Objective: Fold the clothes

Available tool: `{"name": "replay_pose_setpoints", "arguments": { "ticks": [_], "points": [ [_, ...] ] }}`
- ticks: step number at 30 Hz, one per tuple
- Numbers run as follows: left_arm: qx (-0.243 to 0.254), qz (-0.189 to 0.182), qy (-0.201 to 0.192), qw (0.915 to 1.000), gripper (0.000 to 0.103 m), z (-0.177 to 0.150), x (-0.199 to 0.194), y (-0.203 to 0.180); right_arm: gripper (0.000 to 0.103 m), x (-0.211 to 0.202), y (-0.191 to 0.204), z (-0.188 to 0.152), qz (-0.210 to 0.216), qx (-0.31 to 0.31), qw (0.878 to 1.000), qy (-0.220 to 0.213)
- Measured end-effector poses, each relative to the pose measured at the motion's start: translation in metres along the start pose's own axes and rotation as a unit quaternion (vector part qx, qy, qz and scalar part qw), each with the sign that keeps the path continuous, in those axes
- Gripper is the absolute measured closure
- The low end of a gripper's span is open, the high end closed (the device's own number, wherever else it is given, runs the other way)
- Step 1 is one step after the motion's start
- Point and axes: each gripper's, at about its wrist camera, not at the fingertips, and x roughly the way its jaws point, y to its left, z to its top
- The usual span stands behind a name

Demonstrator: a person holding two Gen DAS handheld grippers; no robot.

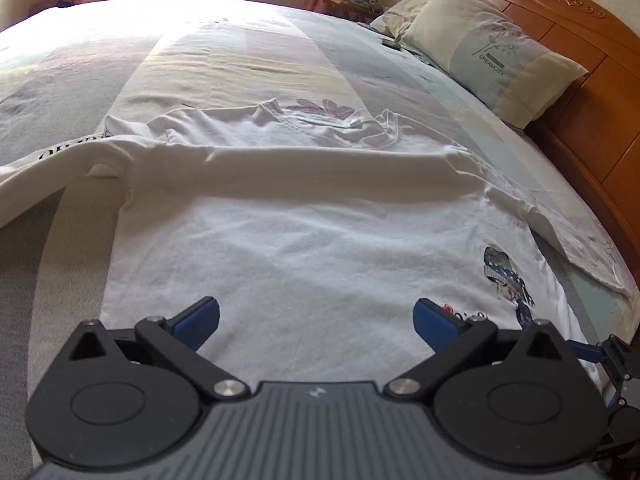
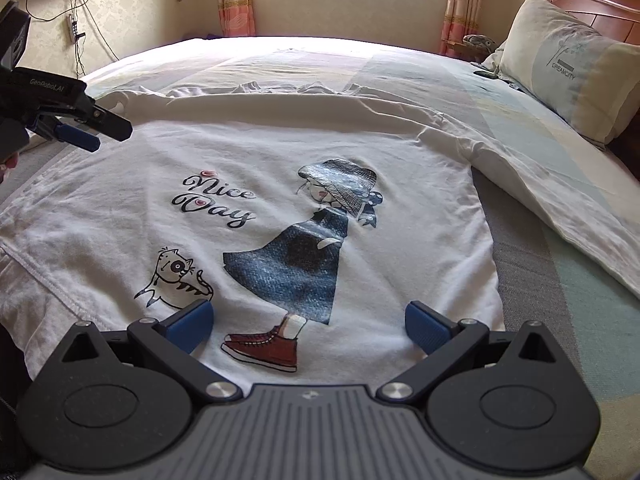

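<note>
On the bed (image 2: 400, 68), a white T-shirt (image 2: 280, 152) is spread print-side up, its far part folded over. Above its near hem, the left gripper (image 1: 316, 322) and right gripper (image 2: 308, 326) are held wide apart, gripping nothing.

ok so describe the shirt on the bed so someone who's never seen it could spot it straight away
Start from the big bed with the wooden headboard and a pillow at its right. The white shirt lies spread on it, just ahead of both grippers. Unlike the pale patterned bedding, it is printed with "Nice Day", a cat and a girl in a hat.
</note>
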Motion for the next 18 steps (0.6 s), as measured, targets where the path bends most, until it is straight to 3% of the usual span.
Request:
{"name": "replay_pose_setpoints", "arguments": {
  "ticks": [3, 10, 18],
  "points": [
    [-0.005, 0.006, 0.007, 0.9999, 0.001, -0.004, 0.008, 0.009, 0.000, 0.000, 0.001, 0.001, -0.004, 0.002, 1.000, 0.006],
    [-0.001, -0.006, -0.014, 0.9999, 0.001, -0.044, -0.018, 0.013, 0.000, 0.001, 0.002, 0.003, -0.008, 0.006, 1.000, 0.013],
    [0.106, 0.040, 0.022, 0.9933, 0.001, -0.065, -0.033, -0.011, 0.000, 0.001, 0.002, 0.005, -0.011, 0.008, 1.000, 0.016]
  ]
}}
